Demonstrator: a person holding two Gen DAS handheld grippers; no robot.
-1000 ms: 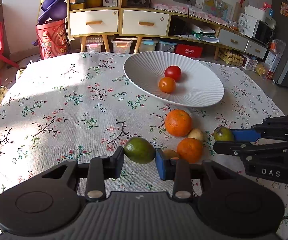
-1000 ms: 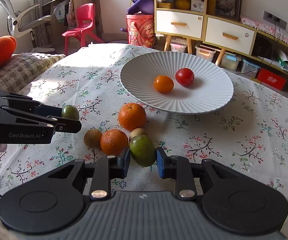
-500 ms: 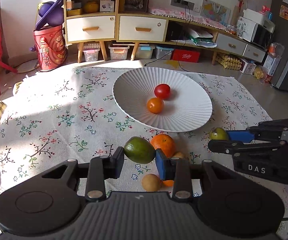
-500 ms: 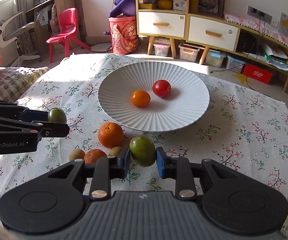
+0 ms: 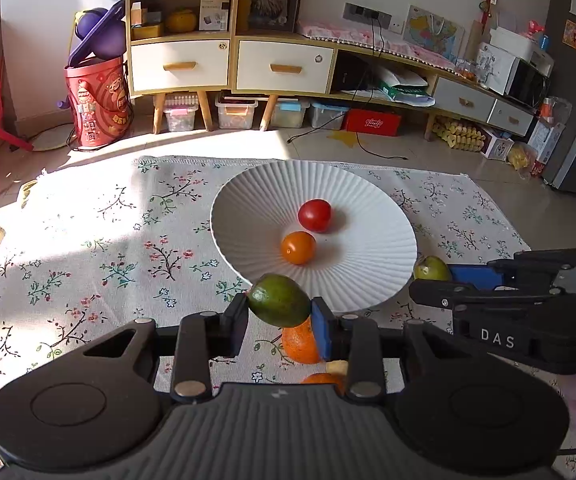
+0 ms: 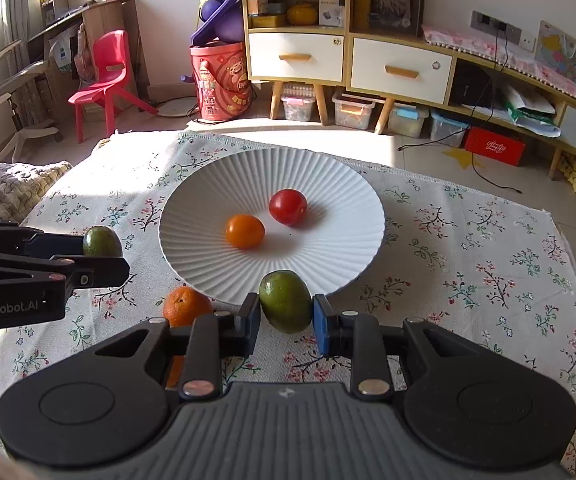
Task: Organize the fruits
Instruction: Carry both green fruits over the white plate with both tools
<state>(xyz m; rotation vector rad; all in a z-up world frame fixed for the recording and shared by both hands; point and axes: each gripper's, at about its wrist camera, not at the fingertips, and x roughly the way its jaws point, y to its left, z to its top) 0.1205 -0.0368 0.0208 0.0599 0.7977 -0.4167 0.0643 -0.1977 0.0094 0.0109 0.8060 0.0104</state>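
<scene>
Above the white ribbed plate's (image 6: 192,264) near rim, each gripper, left (image 5: 279,320) and right (image 6: 286,316), pinches one green fruit (image 5: 279,300) (image 6: 285,301) between its fingertips.

Both wrist cameras sit behind their fingers, looking forward and down toward 12 o'clock, raised above the table (image 5: 88,248). Both share the white plate (image 5: 367,200) (image 6: 327,176); each sees the other gripper sidelong.
</scene>
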